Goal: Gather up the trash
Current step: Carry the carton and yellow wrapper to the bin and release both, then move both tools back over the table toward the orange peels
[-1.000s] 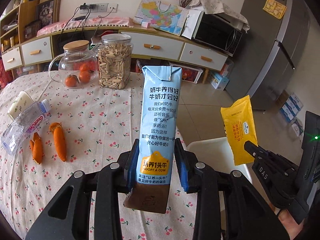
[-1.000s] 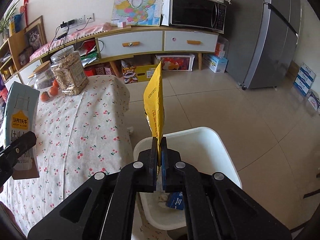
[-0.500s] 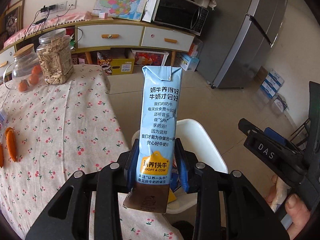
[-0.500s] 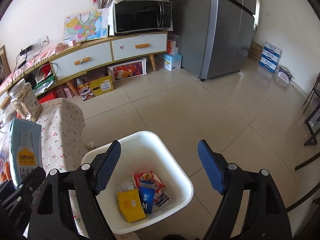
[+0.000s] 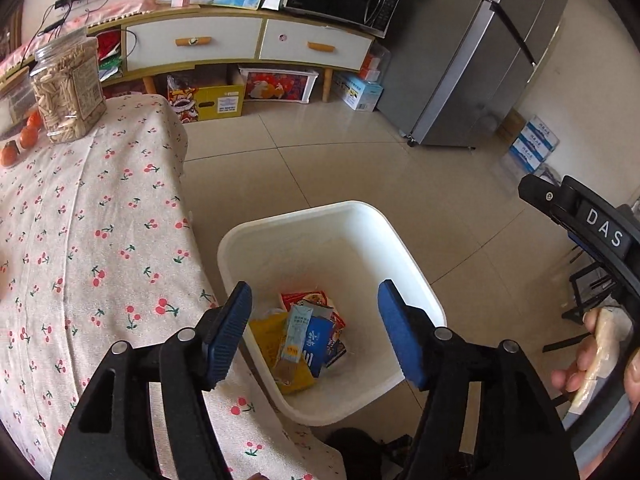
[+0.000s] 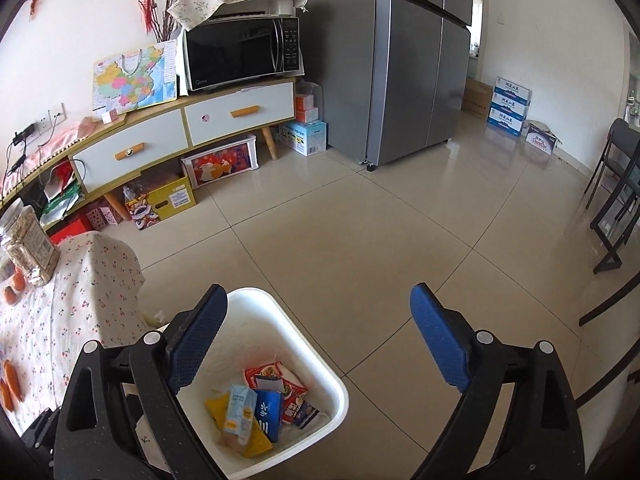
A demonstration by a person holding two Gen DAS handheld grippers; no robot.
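A white trash bin (image 5: 304, 216) (image 6: 256, 298) stands on the floor beside the table. In it lie the light blue milk carton (image 5: 294, 332) (image 6: 240, 406), a yellow snack wrapper (image 5: 266, 334) (image 6: 218, 408), a blue packet (image 5: 318, 344) (image 6: 270, 412) and a red packet (image 6: 276, 376). My left gripper (image 5: 314, 332) is open and empty above the bin. My right gripper (image 6: 316, 336) is open and empty, above the bin's right edge; it also shows at the right of the left wrist view (image 5: 580, 220).
The table with a cherry-print cloth (image 5: 88, 240) (image 6: 80, 292) is left of the bin, with a jar of seeds (image 5: 68, 92) and oranges (image 5: 28, 136). A sideboard (image 6: 192, 128), microwave (image 6: 240, 52) and fridge (image 6: 400, 60) stand behind. Dark chairs (image 6: 616, 192) are at the right.
My left gripper has opened and the milk carton has dropped into the bin. Both grippers have swung a little to the right; the right one stays open.
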